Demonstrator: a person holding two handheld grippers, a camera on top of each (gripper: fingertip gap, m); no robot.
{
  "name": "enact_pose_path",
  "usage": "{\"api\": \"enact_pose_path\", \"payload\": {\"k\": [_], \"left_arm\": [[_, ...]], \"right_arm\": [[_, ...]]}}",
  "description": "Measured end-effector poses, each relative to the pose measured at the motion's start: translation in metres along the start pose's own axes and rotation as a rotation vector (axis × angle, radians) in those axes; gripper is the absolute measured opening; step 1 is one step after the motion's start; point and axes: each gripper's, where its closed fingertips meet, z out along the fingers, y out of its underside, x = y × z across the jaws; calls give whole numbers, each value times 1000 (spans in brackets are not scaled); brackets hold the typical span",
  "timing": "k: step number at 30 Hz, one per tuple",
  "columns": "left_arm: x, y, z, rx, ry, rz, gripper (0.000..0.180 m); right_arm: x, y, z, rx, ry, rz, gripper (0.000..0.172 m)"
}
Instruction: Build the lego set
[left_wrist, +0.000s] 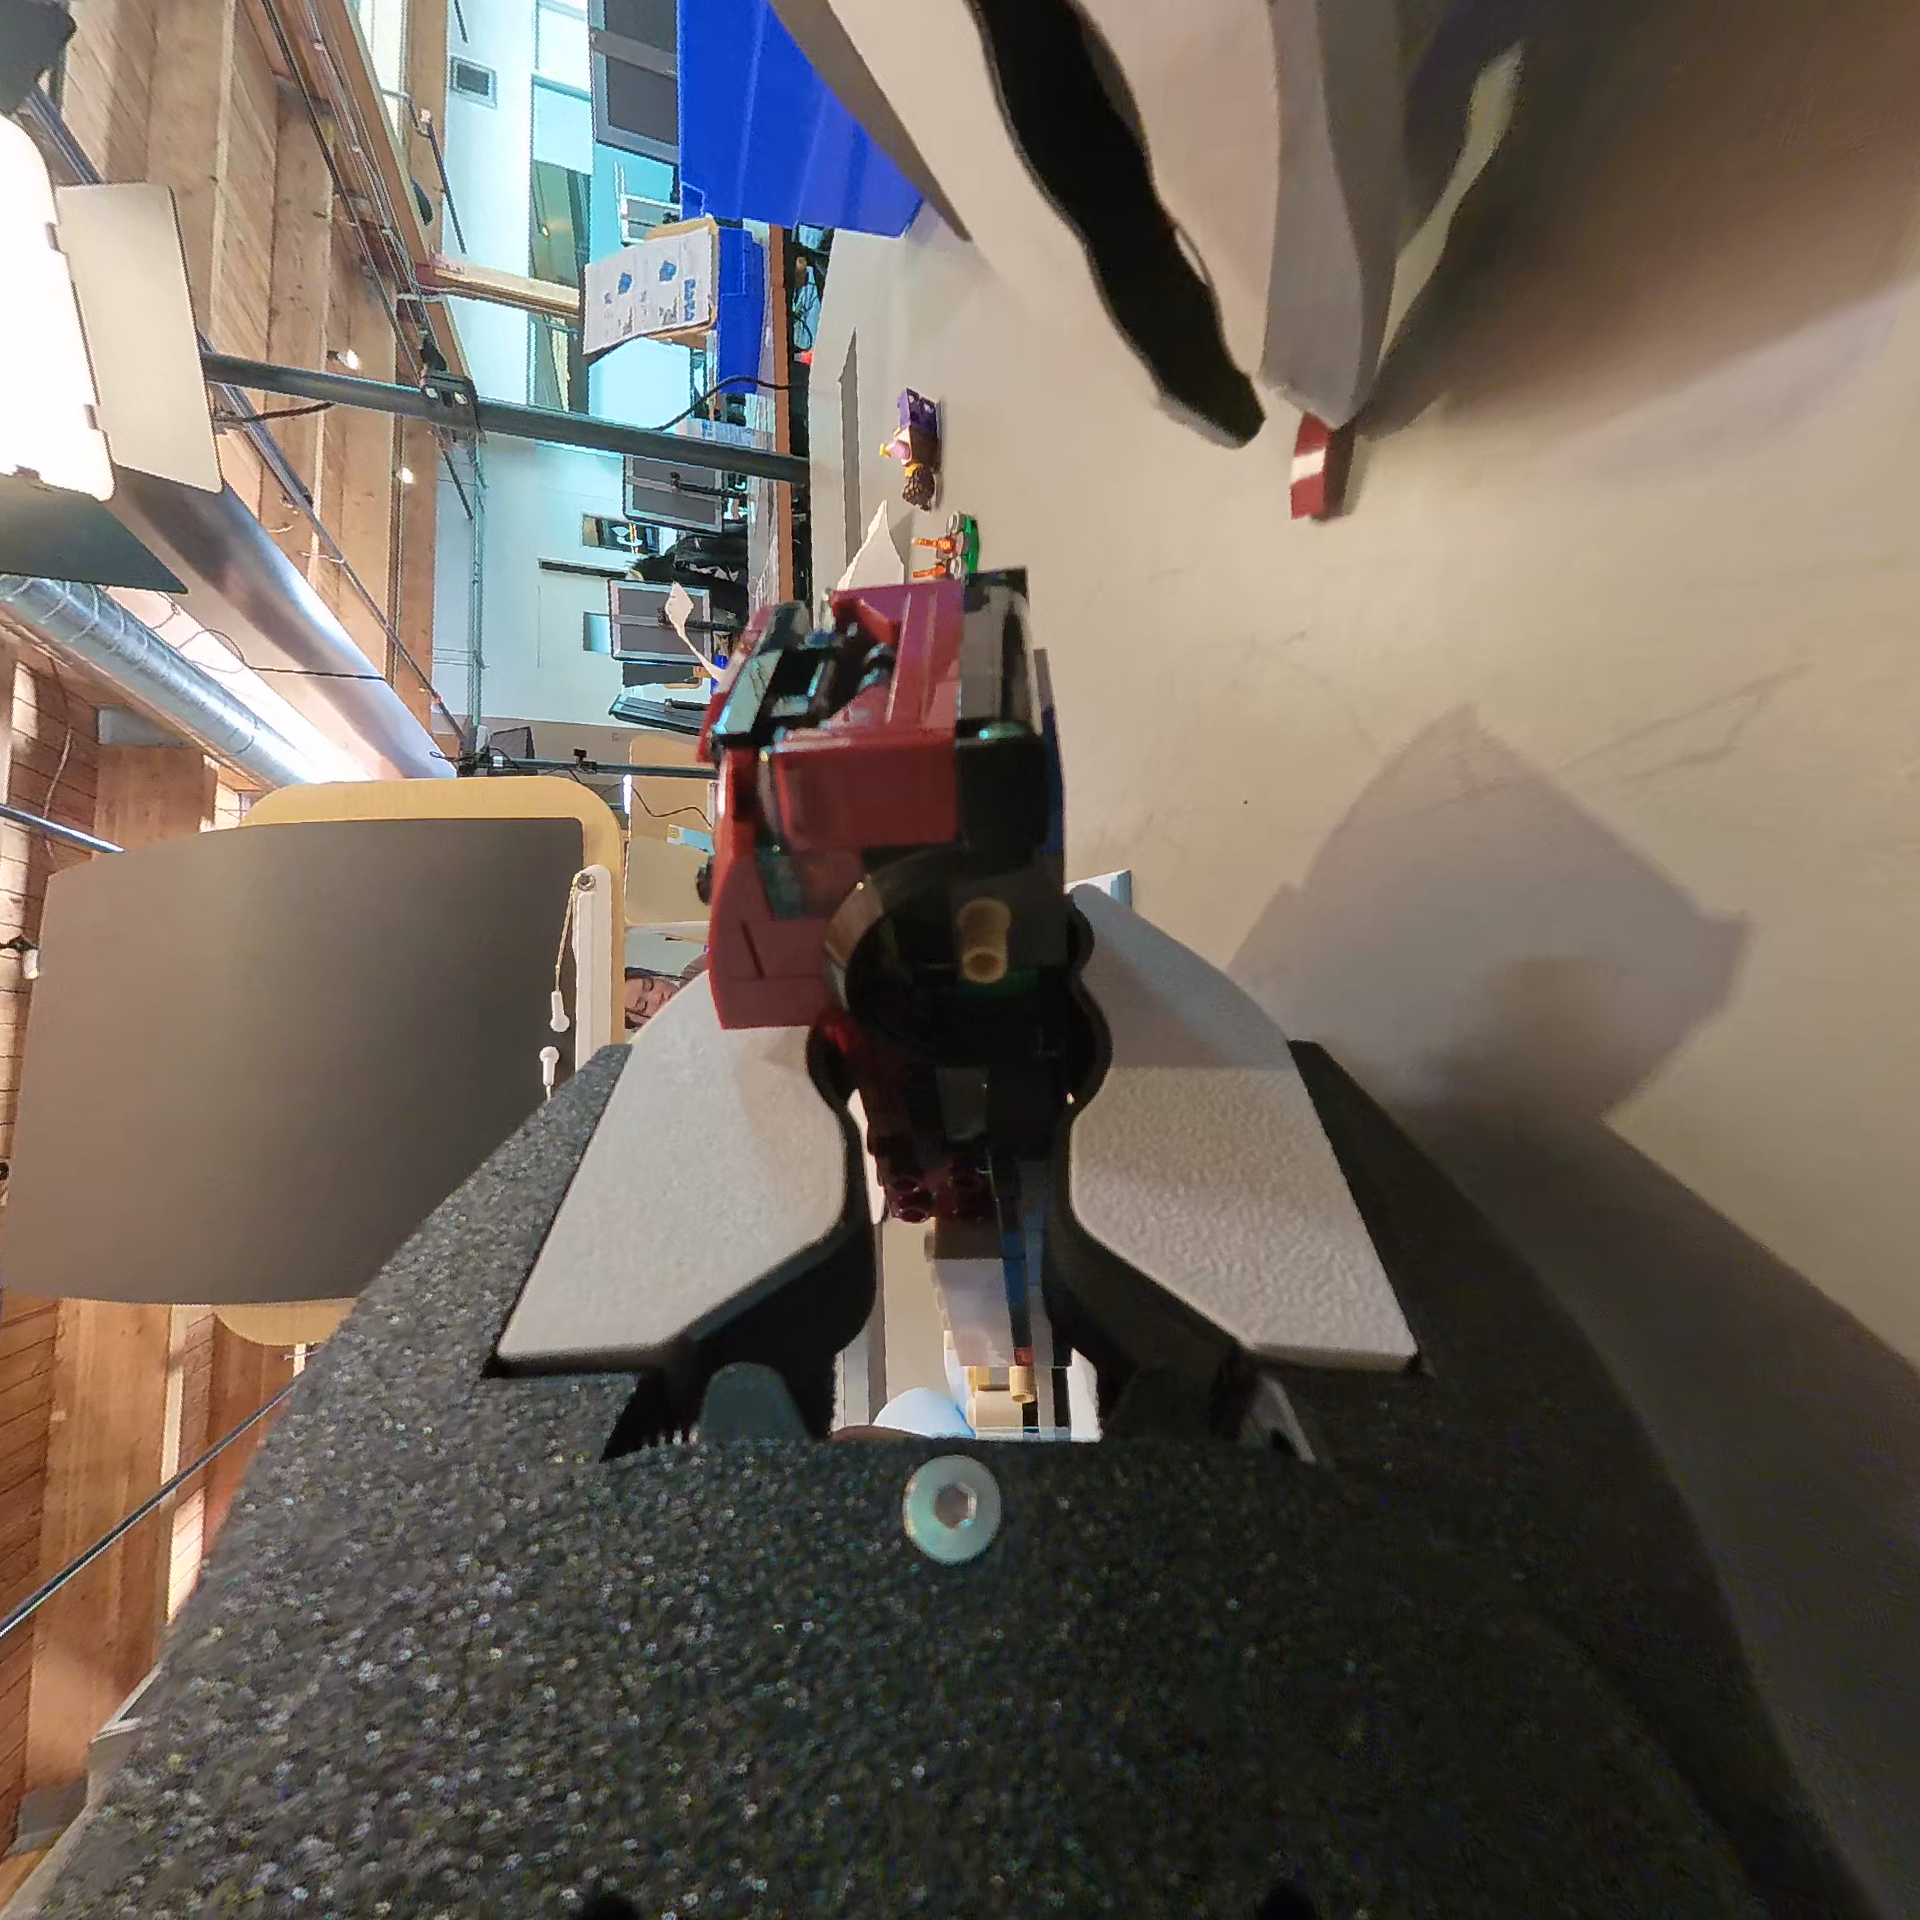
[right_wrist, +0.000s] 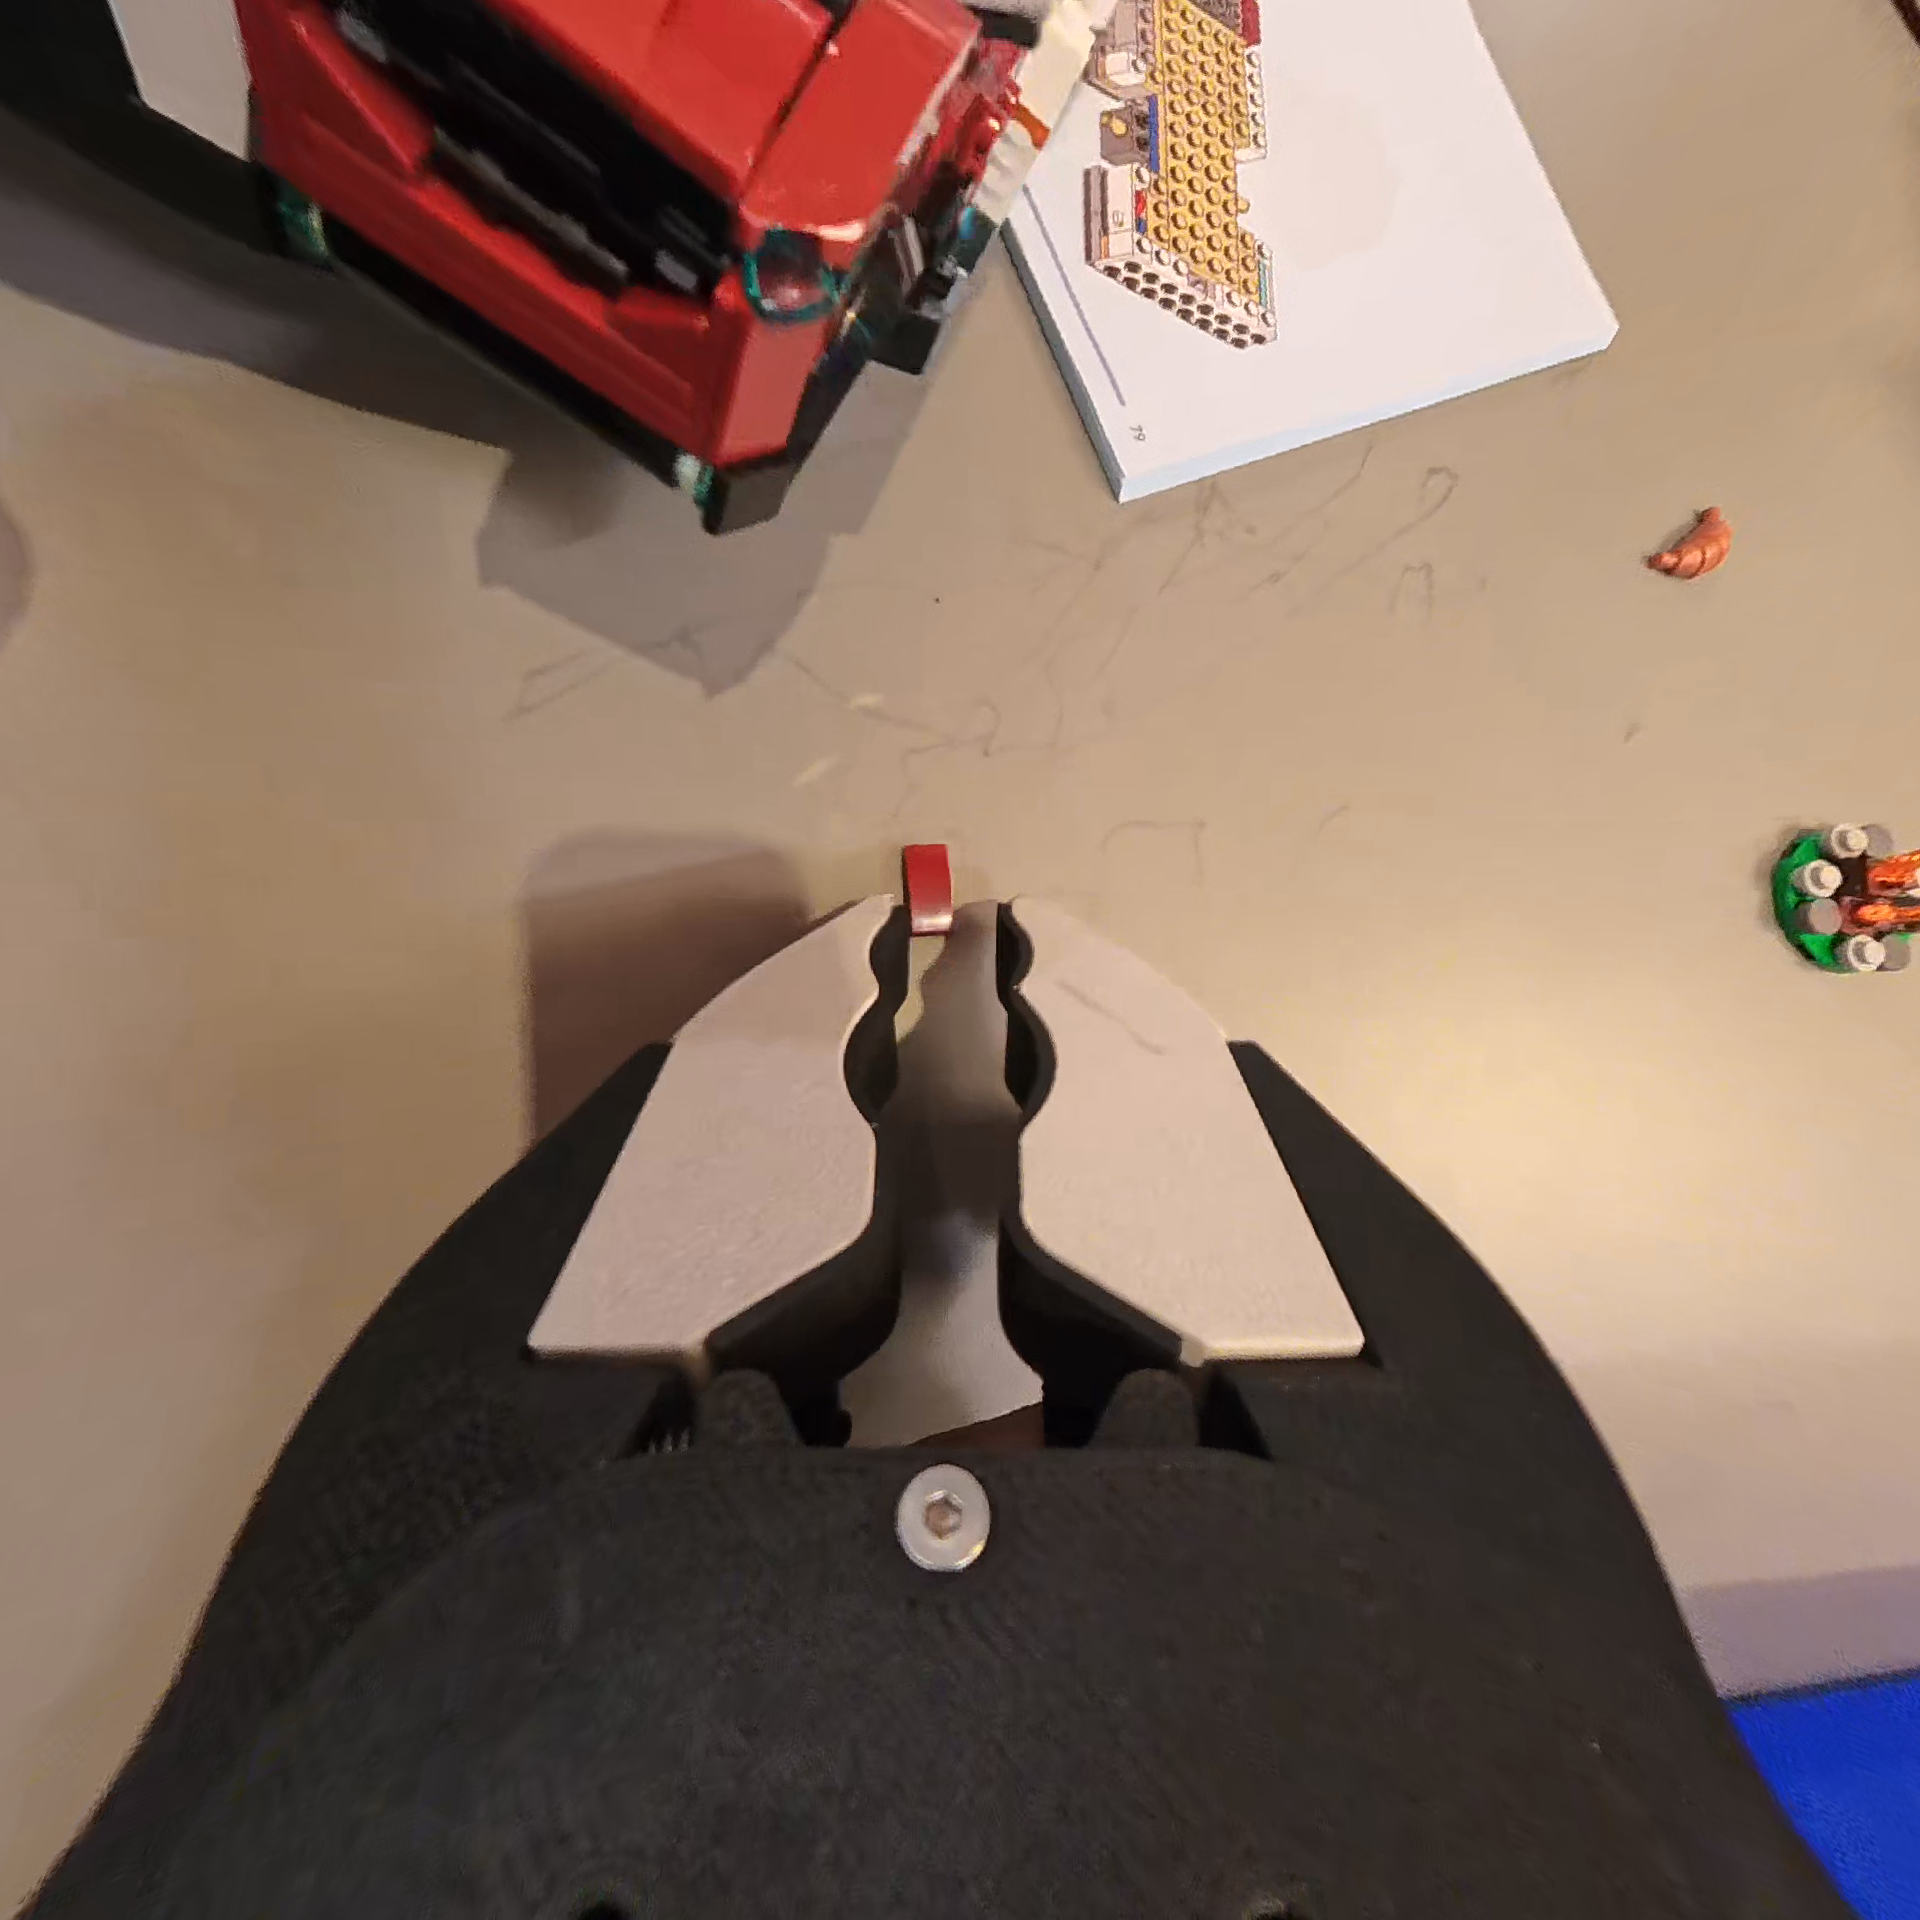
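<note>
Left hand-held gripper (left_wrist: 961, 966) clamps brick car (left_wrist: 862, 790).

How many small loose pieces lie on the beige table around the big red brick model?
4: a small dark red curved tile at the right gripper's fingertips; an orange-brown croissant piece; a green round plate with flames; a purple minifigure. Others may be hidden.

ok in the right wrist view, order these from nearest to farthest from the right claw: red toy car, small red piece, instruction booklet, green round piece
1. Small red piece: right at the tips of the right claw, against the left finger.
2. Red toy car: ahead, to the upper left.
3. Green round piece and instruction booklet: too close to call; the first lies far right, the second upper right.
</note>
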Motion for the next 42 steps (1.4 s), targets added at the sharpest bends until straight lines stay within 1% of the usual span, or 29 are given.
{"api": "enact_pose_path", "payload": {"k": [5,13,17,21,24,28,32,35,42], "left_arm": [[2,0,0,-1,8,8,35],[1,0,-1,0,9,9,35],[1,0,-1,0,13,11,35],[1,1,0,-6,15,14,35],[0,3,0,-21,7,26,35],[-1,8,3,-67,-9,60,35],[3,7,6,-83,1,87,35],[6,6,7,-90,9,96,35],[6,9,8,-104,20,94,35]], "right_arm": [[-4,0,2,-17,-26,-1,13],[-2,-3,2,-20,-55,-8,14],[-7,-1,4,-29,-112,45,8],[-6,-2,2,-16,-108,90,8],[-4,-15,-9,47,-74,132,8],[-13,-55,-36,182,-36,150,8],[-26,-88,-48,226,-27,130,8],[-32,-96,-44,199,-38,117,8],[-32,-95,-37,138,-13,119,8]]}}
